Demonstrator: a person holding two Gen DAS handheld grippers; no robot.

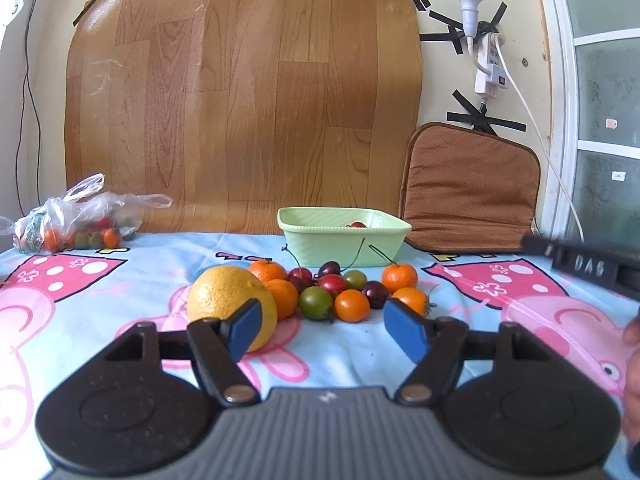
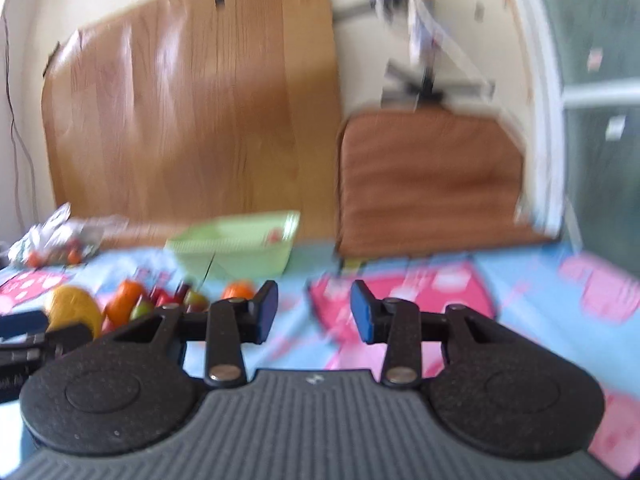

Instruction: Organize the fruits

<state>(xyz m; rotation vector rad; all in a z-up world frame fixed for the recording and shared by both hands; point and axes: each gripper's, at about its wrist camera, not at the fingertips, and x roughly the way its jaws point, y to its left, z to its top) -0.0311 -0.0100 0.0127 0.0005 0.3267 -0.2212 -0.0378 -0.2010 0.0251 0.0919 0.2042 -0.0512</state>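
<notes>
A heap of fruit lies on the cartoon-print tablecloth [image 1: 120,312]: a big orange [image 1: 224,296], small tangerines [image 1: 399,277], cherries [image 1: 329,269] and small tomatoes [image 1: 316,302]. Behind it stands a green basket [image 1: 344,240] with one red fruit [image 1: 357,225] inside. My left gripper [image 1: 324,330] is open and empty just in front of the heap. In the blurred right wrist view, my right gripper [image 2: 314,312] is open and empty to the right of the heap [image 2: 132,304] and of the basket [image 2: 236,244].
A clear plastic bag with more small fruit [image 1: 76,224] lies at the far left. A brown cushion [image 1: 472,188] leans on the wall at the back right. A wood-pattern sheet [image 1: 240,100] covers the wall. Part of the other gripper [image 1: 588,264] shows at the right edge.
</notes>
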